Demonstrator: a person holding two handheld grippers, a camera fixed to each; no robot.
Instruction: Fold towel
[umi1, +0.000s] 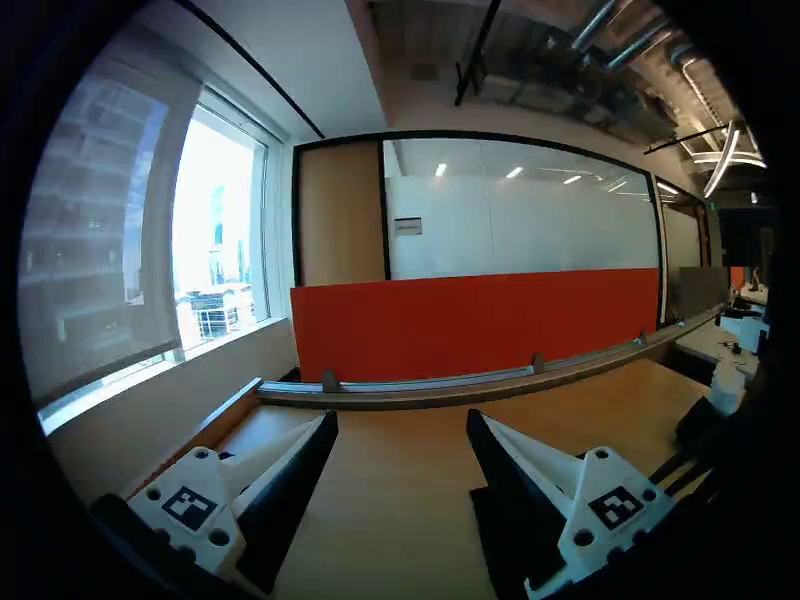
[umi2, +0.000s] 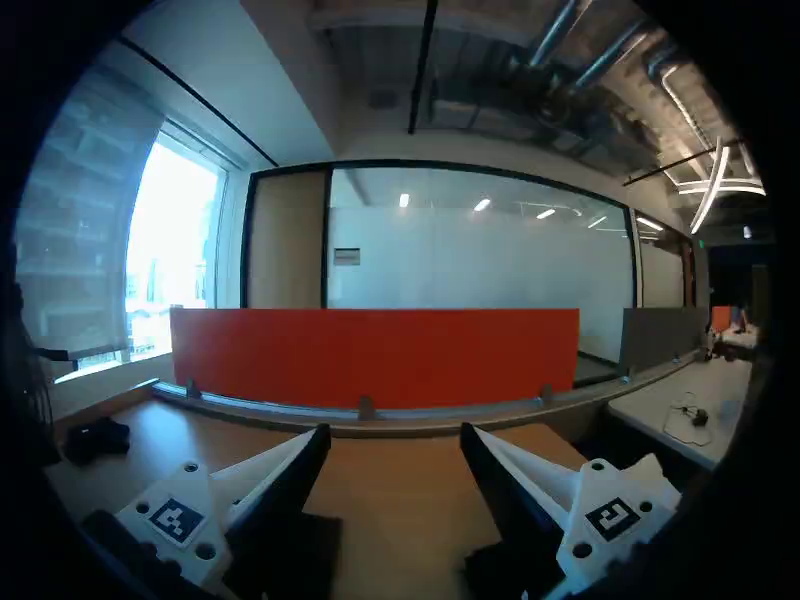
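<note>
Towel not yet held, both grippers open

Where the towel lies I cannot tell. The left gripper (umi1: 400, 415) and the right gripper (umi2: 394, 427) hang level over the wooden table (umi1: 400, 520), each spread apart and holding nothing, likely ready to grab cloth. An orange wall (umi1: 470, 320) runs along the table's far edge. A small dark thing (umi2: 95, 438) sits near its left edge, out of the way

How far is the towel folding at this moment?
Done: nothing that I can confirm. In hand: nothing; the left gripper and the right gripper are both open and empty above the wooden desk, facing the orange divider. Left: grasping the towel and every fold.
</note>
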